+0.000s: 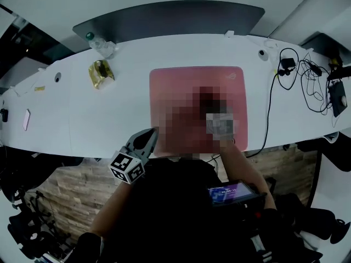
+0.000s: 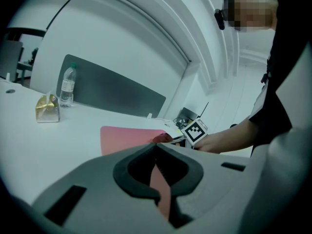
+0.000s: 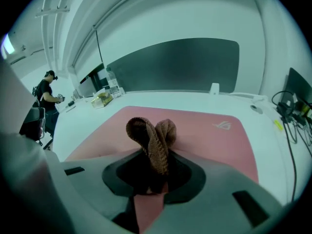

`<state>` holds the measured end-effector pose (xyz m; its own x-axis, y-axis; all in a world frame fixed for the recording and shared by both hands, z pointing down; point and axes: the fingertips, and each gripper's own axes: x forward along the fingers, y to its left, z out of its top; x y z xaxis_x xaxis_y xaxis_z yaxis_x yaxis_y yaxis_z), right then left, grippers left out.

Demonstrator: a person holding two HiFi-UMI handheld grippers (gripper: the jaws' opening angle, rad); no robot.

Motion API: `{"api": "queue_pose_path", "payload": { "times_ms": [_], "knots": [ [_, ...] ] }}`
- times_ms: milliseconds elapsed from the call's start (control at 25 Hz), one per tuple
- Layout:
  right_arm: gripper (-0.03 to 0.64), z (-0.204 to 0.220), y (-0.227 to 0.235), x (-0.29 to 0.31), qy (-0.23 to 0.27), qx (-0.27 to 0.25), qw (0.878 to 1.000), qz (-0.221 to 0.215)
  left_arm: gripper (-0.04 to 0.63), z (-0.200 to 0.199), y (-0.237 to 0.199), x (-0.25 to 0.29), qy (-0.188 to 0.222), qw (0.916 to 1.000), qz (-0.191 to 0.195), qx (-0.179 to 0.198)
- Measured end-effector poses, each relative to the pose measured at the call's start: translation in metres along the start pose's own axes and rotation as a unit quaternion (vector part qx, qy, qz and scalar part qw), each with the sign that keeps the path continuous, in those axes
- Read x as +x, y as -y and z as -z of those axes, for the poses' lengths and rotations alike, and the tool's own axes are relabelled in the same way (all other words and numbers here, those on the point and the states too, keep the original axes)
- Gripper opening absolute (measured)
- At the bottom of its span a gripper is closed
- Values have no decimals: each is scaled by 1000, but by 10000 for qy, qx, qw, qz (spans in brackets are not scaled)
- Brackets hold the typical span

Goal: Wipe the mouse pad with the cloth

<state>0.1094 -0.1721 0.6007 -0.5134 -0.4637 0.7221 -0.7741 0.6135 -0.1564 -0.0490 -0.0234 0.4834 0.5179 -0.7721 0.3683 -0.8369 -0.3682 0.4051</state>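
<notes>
So that it can rub the pad (image 3: 209, 135), the right gripper (image 3: 155, 156) pinches the cloth (image 3: 146, 130) tight; the left gripper (image 2: 156, 146) sits beside, closed and empty.

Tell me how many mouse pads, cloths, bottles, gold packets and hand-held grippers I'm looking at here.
mouse pad, pink: 1
cloth, brown: 1
bottle, clear plastic: 1
gold packet: 1
Grippers: 2, the left gripper with jaws shut on nothing, the right gripper with jaws shut on the cloth
Total: 6
</notes>
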Motion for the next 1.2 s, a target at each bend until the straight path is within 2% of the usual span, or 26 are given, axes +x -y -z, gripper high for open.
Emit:
{"api": "queue_pose_path", "payload": {
  "times_ms": [520,1200],
  "knots": [
    [116,26,100,-44,85,301,9972,682,9,-6,26,29,-87,9996,149,204],
    [115,44,176,-82,29,604,9885,1387,9,-6,39,48,-177,9991,303,244]
  ]
}}
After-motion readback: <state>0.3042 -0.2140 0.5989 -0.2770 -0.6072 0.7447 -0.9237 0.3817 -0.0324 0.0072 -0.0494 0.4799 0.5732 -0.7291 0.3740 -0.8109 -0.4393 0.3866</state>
